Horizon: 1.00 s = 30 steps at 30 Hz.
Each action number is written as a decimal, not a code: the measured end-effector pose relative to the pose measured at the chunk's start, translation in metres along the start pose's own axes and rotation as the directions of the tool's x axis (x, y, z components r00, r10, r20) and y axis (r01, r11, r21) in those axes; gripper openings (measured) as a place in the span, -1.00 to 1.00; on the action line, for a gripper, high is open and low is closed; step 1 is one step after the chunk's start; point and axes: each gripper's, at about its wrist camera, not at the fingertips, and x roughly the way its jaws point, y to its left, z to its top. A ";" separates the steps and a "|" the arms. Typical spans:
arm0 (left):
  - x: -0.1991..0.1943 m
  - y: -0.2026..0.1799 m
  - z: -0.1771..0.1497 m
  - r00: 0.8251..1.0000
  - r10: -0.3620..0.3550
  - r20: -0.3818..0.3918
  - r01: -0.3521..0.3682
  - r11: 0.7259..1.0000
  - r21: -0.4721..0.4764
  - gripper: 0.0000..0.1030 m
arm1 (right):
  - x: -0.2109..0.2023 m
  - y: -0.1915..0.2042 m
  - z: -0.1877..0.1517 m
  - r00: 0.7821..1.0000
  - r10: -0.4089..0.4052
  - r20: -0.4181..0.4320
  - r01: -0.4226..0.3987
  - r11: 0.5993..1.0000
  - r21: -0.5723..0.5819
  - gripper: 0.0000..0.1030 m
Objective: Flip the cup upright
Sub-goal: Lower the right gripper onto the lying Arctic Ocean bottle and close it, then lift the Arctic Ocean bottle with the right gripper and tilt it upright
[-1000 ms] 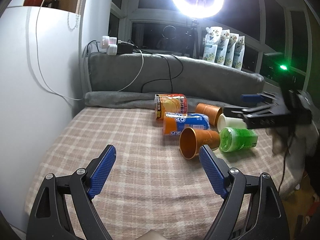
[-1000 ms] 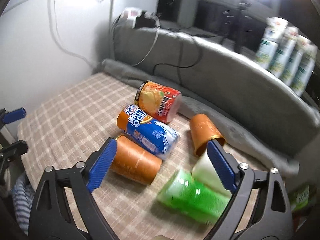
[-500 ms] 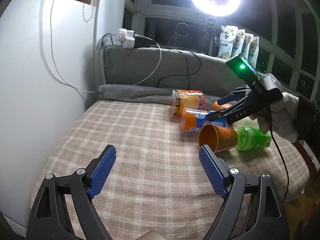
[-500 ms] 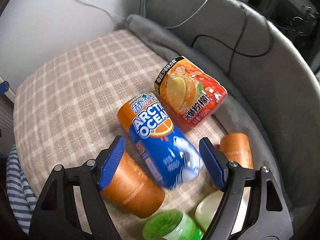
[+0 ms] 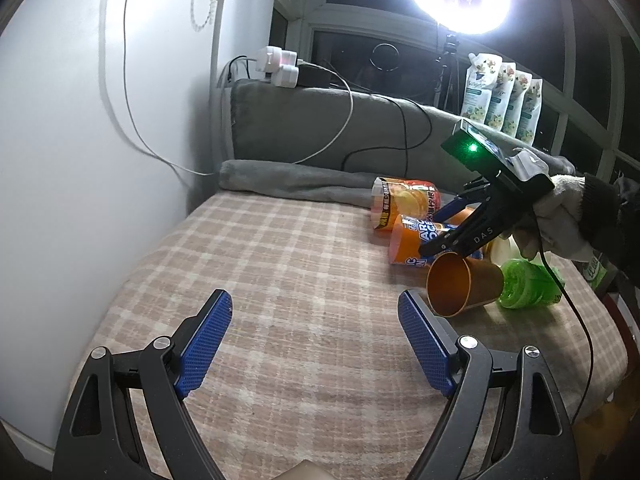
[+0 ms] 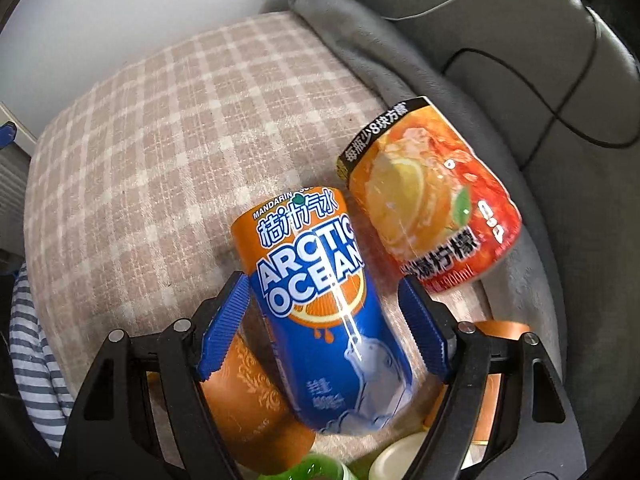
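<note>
Several cups lie on their sides on the checked blanket. A blue and orange "Arctic Ocean" cup (image 6: 332, 320) lies between the fingers of my open right gripper (image 6: 324, 328), which straddles it from above without gripping it. This cup also shows in the left wrist view (image 5: 416, 240), under the right gripper (image 5: 460, 232). A plain orange cup (image 5: 460, 286) lies with its mouth toward my left gripper; its side shows in the right wrist view (image 6: 248, 400). My left gripper (image 5: 312, 336) is open and empty, low over the blanket.
A red-orange lemon-print cup (image 6: 432, 204), a green cup (image 5: 528, 284), a white cup (image 6: 396, 460) and another orange cup (image 6: 500, 332) lie close by. A grey cushion (image 5: 320, 132) with cables backs the bed. A white wall (image 5: 80, 160) is at the left.
My right gripper has dropped down and closer over the Arctic Ocean cup, its fingers now on either side of it. My left gripper has shifted slightly and stays open.
</note>
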 end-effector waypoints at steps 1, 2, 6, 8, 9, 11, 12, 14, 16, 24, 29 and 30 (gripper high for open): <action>0.001 0.001 0.000 1.000 0.001 -0.002 -0.001 1.000 -0.002 0.65 | 0.002 0.000 0.001 1.000 0.006 -0.005 -0.006 1.000 -0.003 0.54; 0.001 0.001 0.000 1.000 0.002 -0.004 -0.002 1.000 -0.003 0.65 | 0.005 0.000 0.003 1.000 0.013 -0.010 -0.013 1.000 -0.006 0.54; 0.003 0.002 0.000 1.000 0.005 -0.007 -0.005 1.000 -0.008 0.65 | 0.015 0.004 0.006 1.000 0.013 -0.027 -0.014 1.000 -0.016 0.54; 0.003 0.002 0.000 1.000 0.005 -0.008 -0.005 1.000 -0.008 0.65 | 0.017 0.006 0.006 1.000 0.013 -0.025 -0.013 1.000 -0.022 0.35; 0.003 0.002 0.000 1.000 0.006 -0.008 -0.006 1.000 -0.007 0.65 | 0.016 0.007 0.007 1.000 0.007 -0.019 -0.008 1.000 -0.023 0.34; 0.003 0.003 0.000 1.000 0.006 -0.008 -0.006 1.000 -0.008 0.65 | 0.016 0.008 0.009 1.000 -0.006 -0.012 0.006 1.000 -0.019 0.30; 0.004 0.003 0.000 1.000 0.005 -0.008 -0.006 1.000 -0.009 0.65 | 0.017 0.008 0.011 1.000 -0.010 -0.007 0.010 1.000 -0.016 0.29; 0.004 0.004 0.000 1.000 0.006 -0.006 -0.006 1.000 -0.010 0.65 | 0.011 0.009 0.013 1.000 -0.012 0.009 0.012 1.000 -0.013 0.27; 0.004 0.004 0.000 1.000 0.005 -0.007 -0.005 1.000 -0.010 0.65 | 0.004 0.011 0.015 0.999 -0.013 0.031 0.014 1.000 -0.006 0.27; -0.004 0.003 0.001 1.000 0.002 0.011 -0.001 1.000 -0.005 0.65 | -0.037 0.020 0.024 0.986 -0.029 0.163 0.024 0.999 0.036 0.19; -0.016 0.001 0.003 0.999 0.006 0.032 -0.006 1.000 -0.001 0.65 | -0.072 0.032 0.019 0.970 -0.030 0.240 0.015 0.998 0.065 0.19; -0.018 0.001 0.003 0.999 0.007 0.037 -0.007 1.000 0.000 0.65 | -0.080 0.035 0.017 0.967 -0.028 0.253 0.011 0.998 0.069 0.19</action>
